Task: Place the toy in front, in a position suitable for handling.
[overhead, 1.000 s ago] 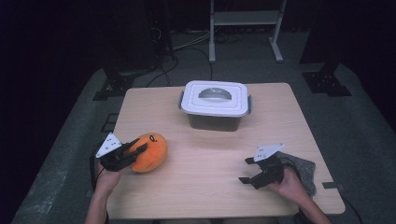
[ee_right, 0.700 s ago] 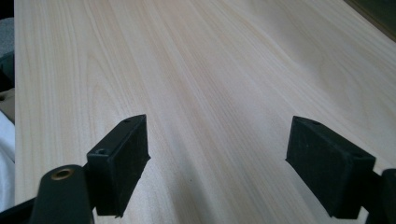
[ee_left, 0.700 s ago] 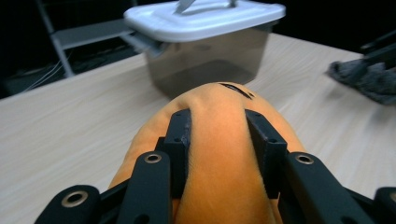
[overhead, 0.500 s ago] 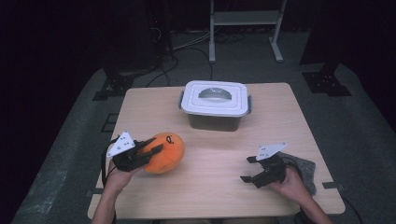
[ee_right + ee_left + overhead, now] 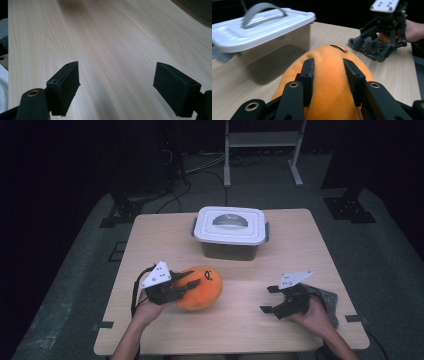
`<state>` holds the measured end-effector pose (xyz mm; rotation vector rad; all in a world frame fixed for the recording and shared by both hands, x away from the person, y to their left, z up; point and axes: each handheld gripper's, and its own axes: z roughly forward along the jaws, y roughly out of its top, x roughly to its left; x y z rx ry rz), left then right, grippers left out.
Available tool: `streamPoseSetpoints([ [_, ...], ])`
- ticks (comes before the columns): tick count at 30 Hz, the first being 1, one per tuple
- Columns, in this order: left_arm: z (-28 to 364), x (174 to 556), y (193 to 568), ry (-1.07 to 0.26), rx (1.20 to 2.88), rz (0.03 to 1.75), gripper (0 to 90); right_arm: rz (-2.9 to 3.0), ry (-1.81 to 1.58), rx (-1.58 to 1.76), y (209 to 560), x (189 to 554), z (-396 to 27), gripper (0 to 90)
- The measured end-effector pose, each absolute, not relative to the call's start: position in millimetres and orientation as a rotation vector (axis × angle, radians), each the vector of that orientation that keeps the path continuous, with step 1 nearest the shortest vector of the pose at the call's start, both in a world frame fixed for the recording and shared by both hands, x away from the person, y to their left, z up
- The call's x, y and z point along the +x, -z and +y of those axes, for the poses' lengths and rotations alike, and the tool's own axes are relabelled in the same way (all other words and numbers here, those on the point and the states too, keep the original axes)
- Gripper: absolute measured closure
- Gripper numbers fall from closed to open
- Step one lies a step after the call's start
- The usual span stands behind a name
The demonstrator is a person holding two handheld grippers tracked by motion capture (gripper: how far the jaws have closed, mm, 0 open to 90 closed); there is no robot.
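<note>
An orange plush toy (image 5: 202, 287) with a dark face mark is held over the wooden table (image 5: 285, 240) in front of the person. My left gripper (image 5: 190, 281) is shut on it, both black jaws pressed into the soft fabric (image 5: 329, 82). A clear plastic box with a white lid and grey handle (image 5: 231, 231) stands at the table's far middle, seen close up as the box (image 5: 262, 32) in the left gripper view. My right gripper (image 5: 268, 299) rests at the right, open, with bare wood between its pads (image 5: 65, 85). A grey fuzzy cloth (image 5: 327, 300) lies under that hand.
The grey cloth (image 5: 367, 46) and the right gripper (image 5: 387, 27) show beyond the plush in the left gripper view. Dark floor, cables and a white rack leg (image 5: 227, 165) lie behind the table.
My left gripper has carried the orange plush to the right, toward the table's middle, and slightly up. The right gripper has stayed in place.
</note>
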<state>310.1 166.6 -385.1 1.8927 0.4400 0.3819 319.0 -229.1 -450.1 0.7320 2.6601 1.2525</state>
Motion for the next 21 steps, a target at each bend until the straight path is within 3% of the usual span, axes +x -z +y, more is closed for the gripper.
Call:
streamPoseSetpoints([
  [10,113,314,394,-0.295,1.95,0.327,64.7,2.63,-1.256,0.765,447,320,-241,19.5],
  [21,86,312,414,-0.222,1.982,0.265,64.0,2.585,-1.281,0.808,443,320,-256,19.5],
])
